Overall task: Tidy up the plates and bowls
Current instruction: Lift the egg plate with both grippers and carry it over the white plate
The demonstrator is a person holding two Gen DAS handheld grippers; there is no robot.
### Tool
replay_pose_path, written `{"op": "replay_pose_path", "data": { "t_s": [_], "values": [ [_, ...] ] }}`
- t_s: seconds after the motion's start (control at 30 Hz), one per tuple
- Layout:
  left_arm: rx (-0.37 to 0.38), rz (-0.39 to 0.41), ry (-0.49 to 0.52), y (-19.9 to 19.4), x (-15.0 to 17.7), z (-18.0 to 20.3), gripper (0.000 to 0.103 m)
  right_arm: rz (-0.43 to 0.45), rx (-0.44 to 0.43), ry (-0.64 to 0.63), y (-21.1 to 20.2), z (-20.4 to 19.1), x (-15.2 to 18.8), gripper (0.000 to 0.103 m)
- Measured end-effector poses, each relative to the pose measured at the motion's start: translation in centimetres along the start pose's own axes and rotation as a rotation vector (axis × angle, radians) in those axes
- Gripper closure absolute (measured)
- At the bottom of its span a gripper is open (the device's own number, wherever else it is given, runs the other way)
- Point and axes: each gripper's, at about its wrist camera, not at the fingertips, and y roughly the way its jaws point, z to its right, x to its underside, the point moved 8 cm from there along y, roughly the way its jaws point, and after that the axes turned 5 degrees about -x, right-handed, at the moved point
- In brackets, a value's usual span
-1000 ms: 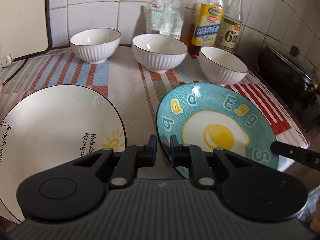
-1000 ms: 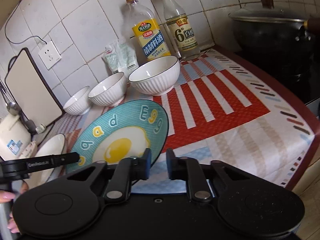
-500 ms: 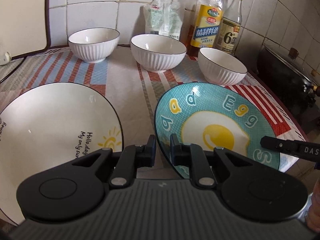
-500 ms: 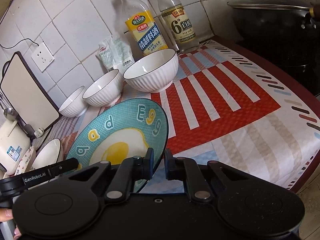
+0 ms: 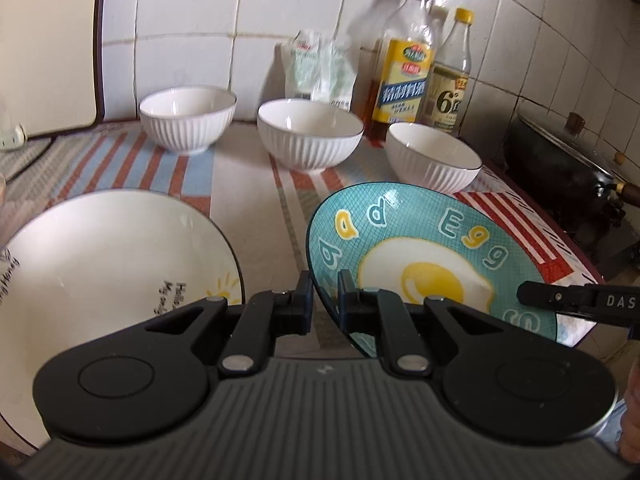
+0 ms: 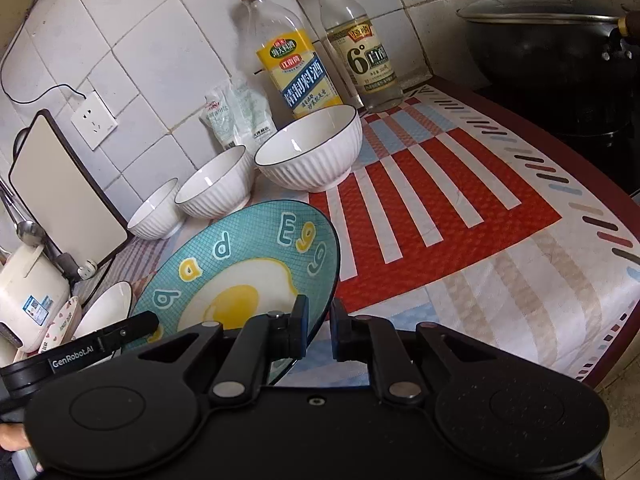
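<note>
- Since a second earlier, the teal egg plate [image 5: 436,248] had lifted and tilted more steeply, its far rim higher against the bowls; your hands barely shifted.
- Your left gripper [image 5: 323,300] was clenched on that plate's rim at about 8 o'clock on the plate.
- Your right gripper [image 6: 319,330] pinched the opposite rim, near 4 o'clock.
- The plate hung above the striped mat [image 6: 460,208], clear of it at the front.
- The white plate [image 5: 100,264] lay flat at your 9 o'clock, apart from the teal one.
- Three white ribbed bowls [image 5: 310,136] stood in a row at 12 o'clock, before two bottles [image 5: 404,80].
</note>
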Motion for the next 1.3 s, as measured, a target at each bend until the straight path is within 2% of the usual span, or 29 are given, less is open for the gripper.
{"op": "replay_pose_path", "data": {
  "t_s": [0.2, 0.37, 0.47, 0.63, 1.03, 1.3],
  "values": [
    [0.002, 0.034, -0.002, -1.5, -0.5, -0.2, 0.092, 0.008, -0.011, -0.017, -0.8, -0.9, -0.2, 0.088],
    [0.005, 0.019, -0.006, -3.0, -0.6, -0.8, 0.092, 0.005, -0.021, -0.015, -1.4, -2.1, -0.2, 0.088],
    [0.02, 0.009, -0.023, -4.2, -0.3, -1.8, 0.092, 0.003, -0.026, -0.03, -2.1, -3.5, -0.4, 0.088],
    [0.017, 0.049, -0.053, -6.7, 0.0, -4.1, 0.092, -0.003, -0.035, -0.081, -2.7, -6.6, -0.3, 0.088],
    [-0.089, 0.102, -0.093, -11.5, 1.1, -12.1, 0.091, -0.041, -0.139, -0.151, -0.3, -14.4, 2.8, 0.088],
    [-0.154, 0.103, -0.121, -12.3, 2.5, -16.2, 0.091, -0.075, -0.195, -0.169, 2.4, -17.9, 4.9, 0.088]
  ]
}}
